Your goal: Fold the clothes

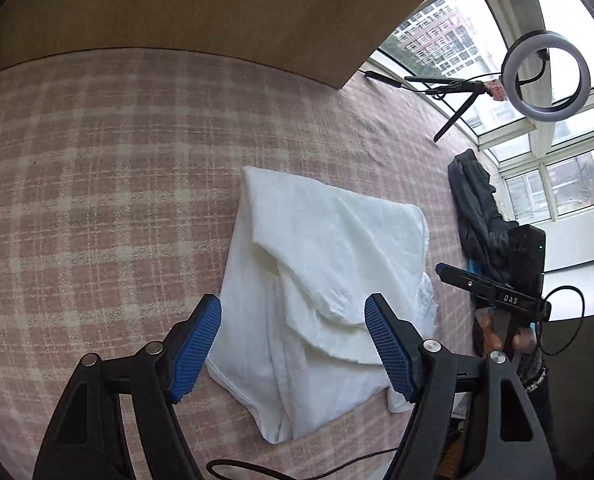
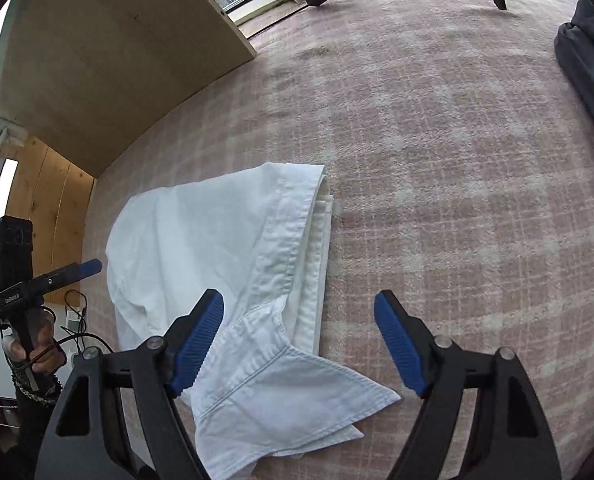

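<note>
In the left wrist view the left gripper (image 1: 293, 344) hangs spread wide and empty above a crumpled, partly folded white shirt (image 1: 321, 280) lying mid-bed on a pink plaid blanket (image 1: 97, 184); a dark garment (image 1: 477, 208) near the bed's window-side edge is partly hidden by the other handle, which reads "DAS". In the right wrist view the right gripper (image 2: 299, 344) is likewise released, holding nothing, over the shirt's collar (image 2: 293, 388), and the far handle's label is too small to read.

Black tongs (image 1: 293, 346), ribbed blue pads (image 1: 196, 348), silver screws

"das" in white letters on the right gripper (image 1: 457, 276)
</note>
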Action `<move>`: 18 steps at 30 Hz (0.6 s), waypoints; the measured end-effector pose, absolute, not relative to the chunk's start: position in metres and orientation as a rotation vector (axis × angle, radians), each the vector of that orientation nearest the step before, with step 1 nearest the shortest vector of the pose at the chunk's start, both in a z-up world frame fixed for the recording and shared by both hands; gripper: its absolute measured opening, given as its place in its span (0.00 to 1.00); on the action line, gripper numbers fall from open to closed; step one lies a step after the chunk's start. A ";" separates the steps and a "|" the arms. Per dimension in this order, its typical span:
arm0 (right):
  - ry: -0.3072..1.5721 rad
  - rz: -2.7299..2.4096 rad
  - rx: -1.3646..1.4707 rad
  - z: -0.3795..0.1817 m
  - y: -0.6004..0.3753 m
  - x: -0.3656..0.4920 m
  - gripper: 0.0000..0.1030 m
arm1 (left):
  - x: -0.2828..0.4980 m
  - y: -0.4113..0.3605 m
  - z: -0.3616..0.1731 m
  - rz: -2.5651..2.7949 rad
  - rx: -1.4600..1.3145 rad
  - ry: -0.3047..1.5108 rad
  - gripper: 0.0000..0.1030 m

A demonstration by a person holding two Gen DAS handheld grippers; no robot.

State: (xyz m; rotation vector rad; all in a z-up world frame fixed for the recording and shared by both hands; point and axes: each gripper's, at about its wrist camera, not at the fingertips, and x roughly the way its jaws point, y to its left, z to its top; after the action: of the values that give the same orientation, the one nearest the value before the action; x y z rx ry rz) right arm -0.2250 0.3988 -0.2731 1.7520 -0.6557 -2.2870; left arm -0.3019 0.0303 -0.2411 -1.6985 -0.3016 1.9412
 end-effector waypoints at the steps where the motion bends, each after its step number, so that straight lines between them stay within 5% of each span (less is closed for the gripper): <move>1: -0.645 -2.284 1.754 -0.275 0.397 -0.226 0.75 | -0.307 0.033 -0.245 1.946 -1.720 -0.300 0.70; 12: -0.441 -2.260 1.755 -0.284 0.378 -0.228 0.80 | -0.300 0.046 -0.260 1.932 -1.793 -0.125 0.71; 18: -0.587 -2.399 1.652 -0.238 0.385 -0.206 0.80 | -0.269 -0.023 -0.239 2.022 -1.728 -0.157 0.71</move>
State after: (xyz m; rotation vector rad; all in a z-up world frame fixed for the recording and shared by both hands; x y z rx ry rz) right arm -0.2057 0.3850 -0.2376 1.6522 -0.5870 -2.3987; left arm -0.2689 -0.0235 -0.2394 -1.7283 -0.1571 2.0223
